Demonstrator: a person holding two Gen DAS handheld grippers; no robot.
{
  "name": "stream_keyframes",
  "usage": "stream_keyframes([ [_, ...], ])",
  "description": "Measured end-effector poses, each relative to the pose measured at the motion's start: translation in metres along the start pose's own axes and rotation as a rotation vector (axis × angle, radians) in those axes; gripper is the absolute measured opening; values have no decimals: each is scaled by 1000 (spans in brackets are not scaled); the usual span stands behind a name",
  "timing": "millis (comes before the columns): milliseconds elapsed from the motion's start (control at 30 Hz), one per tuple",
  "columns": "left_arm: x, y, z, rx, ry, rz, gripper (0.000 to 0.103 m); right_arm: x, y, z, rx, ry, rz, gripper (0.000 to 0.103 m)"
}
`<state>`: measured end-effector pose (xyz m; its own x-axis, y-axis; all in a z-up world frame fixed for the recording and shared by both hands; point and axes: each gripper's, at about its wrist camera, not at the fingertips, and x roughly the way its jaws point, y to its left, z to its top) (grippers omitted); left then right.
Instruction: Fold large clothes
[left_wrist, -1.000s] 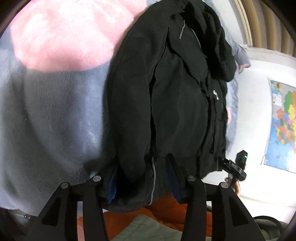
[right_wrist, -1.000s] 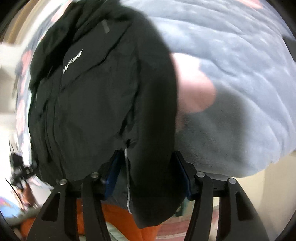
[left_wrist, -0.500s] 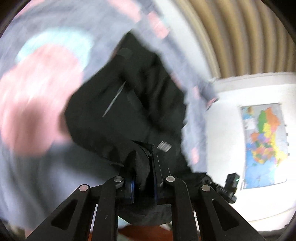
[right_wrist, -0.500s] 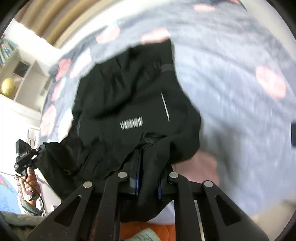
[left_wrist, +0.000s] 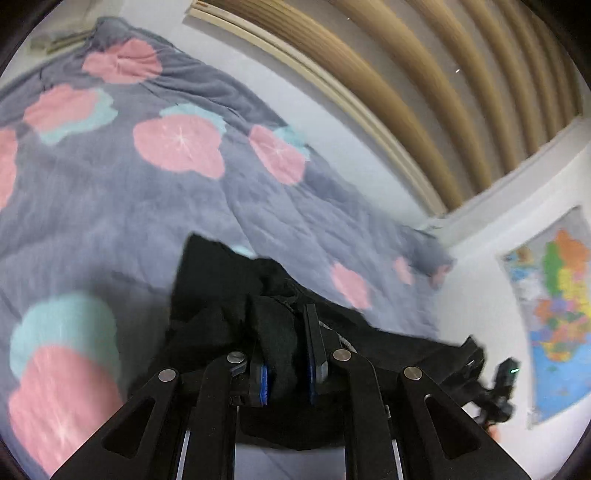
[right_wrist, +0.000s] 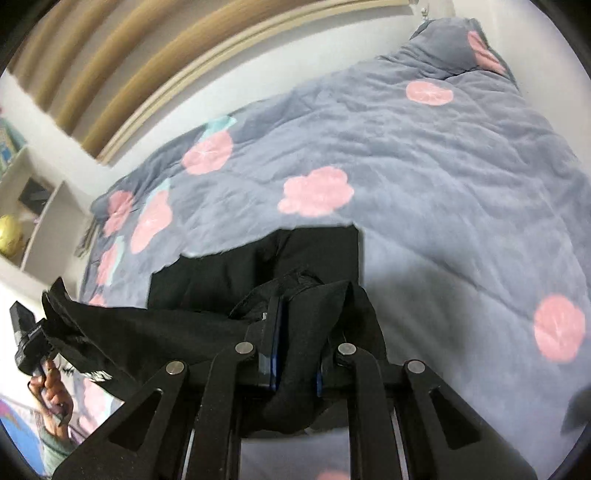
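The left claw (left_wrist: 286, 354) is clamped on a bunched edge of the black jacket (left_wrist: 221, 325), its blue-lined pads pinching a thick wad of cloth, and the right claw (right_wrist: 295, 350) is clamped the same way on another part of that edge (right_wrist: 207, 332). Between the two claws the jacket hangs as a dark span, while the part beyond them lies on the bed, just ahead of the fingers. Judging from this, the fold is in its middle: one edge is raised and ready to be carried over, but it has not been laid down, and smoothing and any further folds are still to do. Ahead of both claws the grey blanket (right_wrist: 424, 166) with pink flowers spreads wide and bare, giving plenty of room to lay the cloth forward. Far beyond it stand the white wall (left_wrist: 332, 122) and wooden slats (left_wrist: 424, 74), well apart from the jacket. To the left claw's right the blanket's edge drops away near a map (left_wrist: 554, 314) on the wall. At the right claw's left the person's other hand (right_wrist: 51, 387) grips its handle beside a shelf (right_wrist: 33, 206).
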<state>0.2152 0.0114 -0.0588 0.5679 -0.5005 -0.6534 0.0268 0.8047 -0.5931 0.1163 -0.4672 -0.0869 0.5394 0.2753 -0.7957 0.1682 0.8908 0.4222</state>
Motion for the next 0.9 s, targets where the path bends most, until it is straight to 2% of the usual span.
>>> stream_keyframes([
  [100,53,9,21,1,25,84,16,61,-4,29,40,67,-40,18],
  [233,132,45,33,-73,146,155,18,140,-24,44,156,207,-75,23],
  [300,165,66,29,-115,227,167,19,173,-35,41,198,275,-91,23],
  [367,200,87,19,-154,329,166,19,194,-44,38,227,303,-88,23],
  [433,213,98,14,-175,347,142,19,203,-47,36,229,311,-89,23],
  [600,208,105,16,-189,363,95,19,199,-54,35,234,330,-56,24],
  [667,198,97,18,-143,373,101,21,184,-54,37,229,326,-44,26],
  [733,179,81,20,-53,374,108,25,161,-52,38,217,309,-26,29],
  [767,171,76,22,-24,372,102,32,147,-50,39,211,296,-15,35],
  [800,160,71,23,2,372,86,37,137,-49,39,208,283,-6,51],
  [833,143,65,24,28,372,56,51,118,-49,40,202,253,6,57],
  [867,131,62,24,40,370,35,70,105,-50,41,202,228,11,61],
  [900,117,59,25,50,361,18,75,89,-53,42,211,209,24,61],
])
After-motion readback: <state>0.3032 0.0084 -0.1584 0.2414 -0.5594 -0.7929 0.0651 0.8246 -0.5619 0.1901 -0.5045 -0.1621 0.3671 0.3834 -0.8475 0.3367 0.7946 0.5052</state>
